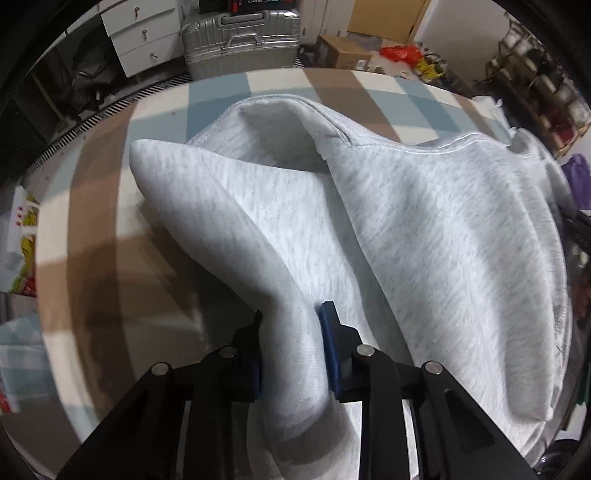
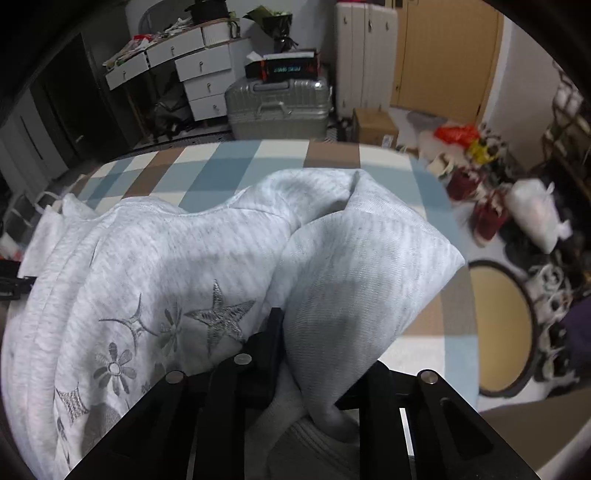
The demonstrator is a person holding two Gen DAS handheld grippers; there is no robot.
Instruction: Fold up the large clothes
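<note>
Pale heather-grey sweatshirt (image 1: pixel 424 229) is lying rumpled on the checked surface, folds bunching upward, its front showing embroidered silver stars and flowers (image 2: pixel 218 317).

We look steeply down along the left tool (image 1: pixel 291 347) from close above the grey sweatshirt (image 1: pixel 406 229) on the checked bed (image 1: pixel 110 229). From the right tool (image 2: pixel 317 354) we look down less steeply, equally near. Both views face the same far end of the room, sharing the silver suitcase (image 1: pixel 240 37) and white drawers (image 1: pixel 144 33).
</note>
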